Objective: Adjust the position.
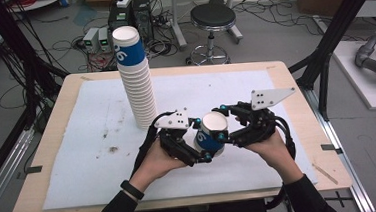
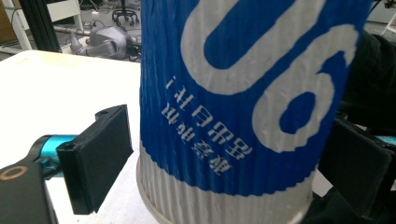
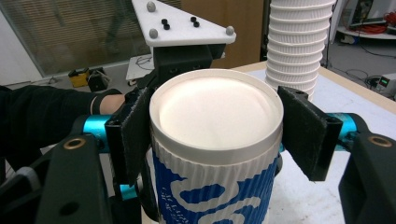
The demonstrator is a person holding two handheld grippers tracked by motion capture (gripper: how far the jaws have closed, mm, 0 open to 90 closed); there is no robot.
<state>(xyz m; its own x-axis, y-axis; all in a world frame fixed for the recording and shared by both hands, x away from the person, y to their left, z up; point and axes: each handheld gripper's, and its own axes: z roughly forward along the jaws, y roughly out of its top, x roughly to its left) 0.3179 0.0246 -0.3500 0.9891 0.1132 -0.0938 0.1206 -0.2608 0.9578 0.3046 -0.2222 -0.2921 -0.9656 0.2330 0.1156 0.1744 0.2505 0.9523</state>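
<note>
I see the blue-and-white cup upside down at the worktop's six o'clock, its lower rim hidden between my two claws in the high view. In the left gripper view its top is cut off and the far pad is half lost behind it; the near pad stands clear of the wall, so the left claw is open around the cup. The right gripper view shows the pale base and both pads pressed to the wall: the right claw grips the cup. Both hands point inward. The cup stack rises at ten o'clock.
</note>
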